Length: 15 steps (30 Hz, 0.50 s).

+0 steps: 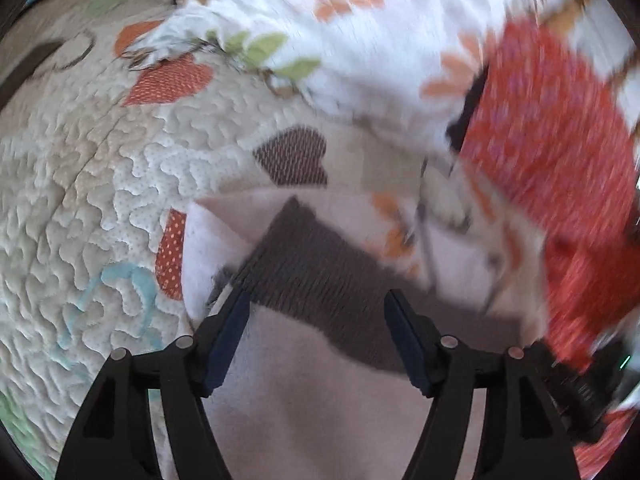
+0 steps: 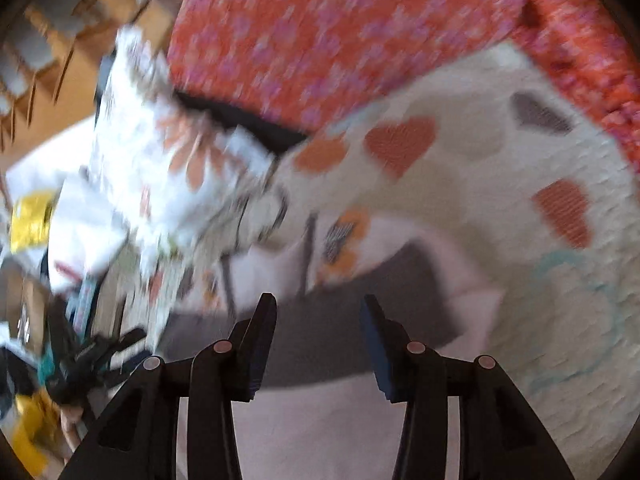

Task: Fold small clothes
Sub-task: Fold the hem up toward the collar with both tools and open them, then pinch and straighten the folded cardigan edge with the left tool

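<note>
A quilted bedspread (image 1: 100, 184) is being seen as matt cloth, puckered by stitching, with dotted heart patches. The pale pink garment (image 1: 304, 412) is being shown as soft, fleecy matt fabric with a ribbed brown band. A white floral cloth (image 1: 360, 52) is being read as smooth and thin. Red printed fabric (image 2: 320, 28) is being blurred. Left gripper (image 1: 316, 312) and right gripper (image 2: 318, 314) are being rendered as matt black plastic with dull blue pads and metal pins.

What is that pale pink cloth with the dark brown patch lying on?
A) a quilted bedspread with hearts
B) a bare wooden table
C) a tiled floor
A: the pink garment rests on a cream quilted bedspread with orange and brown heart patches, seen in both wrist views.
</note>
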Each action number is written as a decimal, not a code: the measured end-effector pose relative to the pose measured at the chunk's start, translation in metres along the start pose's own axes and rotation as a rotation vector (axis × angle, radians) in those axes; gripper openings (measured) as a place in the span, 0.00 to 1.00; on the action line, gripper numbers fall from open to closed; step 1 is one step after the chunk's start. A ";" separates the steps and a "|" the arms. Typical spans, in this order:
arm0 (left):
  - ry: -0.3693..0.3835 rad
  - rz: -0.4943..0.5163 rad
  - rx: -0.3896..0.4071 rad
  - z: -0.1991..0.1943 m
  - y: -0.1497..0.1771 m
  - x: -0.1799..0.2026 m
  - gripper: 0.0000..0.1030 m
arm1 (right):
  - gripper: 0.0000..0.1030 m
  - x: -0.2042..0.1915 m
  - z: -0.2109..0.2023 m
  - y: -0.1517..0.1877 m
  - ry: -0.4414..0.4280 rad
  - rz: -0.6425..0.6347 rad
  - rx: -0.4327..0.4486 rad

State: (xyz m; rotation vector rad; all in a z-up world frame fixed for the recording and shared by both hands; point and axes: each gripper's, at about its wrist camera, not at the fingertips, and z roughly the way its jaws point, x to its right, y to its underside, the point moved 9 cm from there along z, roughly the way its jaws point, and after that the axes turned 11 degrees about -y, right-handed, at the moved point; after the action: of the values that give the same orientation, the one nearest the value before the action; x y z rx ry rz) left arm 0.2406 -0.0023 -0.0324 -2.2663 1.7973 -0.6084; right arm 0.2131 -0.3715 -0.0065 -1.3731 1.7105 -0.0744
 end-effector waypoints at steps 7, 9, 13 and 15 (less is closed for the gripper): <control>-0.246 0.164 0.023 0.012 0.003 -0.016 0.67 | 0.44 0.038 0.008 0.010 0.194 0.001 -0.086; -0.361 0.201 0.064 0.011 0.000 -0.031 0.67 | 0.44 0.043 0.000 0.006 0.302 -0.050 -0.077; -0.262 0.126 0.035 -0.001 -0.002 -0.055 0.68 | 0.44 0.044 -0.018 0.005 0.314 -0.056 -0.061; -0.233 0.114 0.034 -0.010 0.001 -0.067 0.69 | 0.47 0.044 -0.032 0.004 0.318 -0.063 -0.045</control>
State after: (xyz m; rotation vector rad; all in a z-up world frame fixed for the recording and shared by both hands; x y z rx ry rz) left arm 0.2233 0.0633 -0.0373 -2.0968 1.7716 -0.3368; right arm 0.1910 -0.4204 -0.0167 -1.5110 1.9381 -0.3058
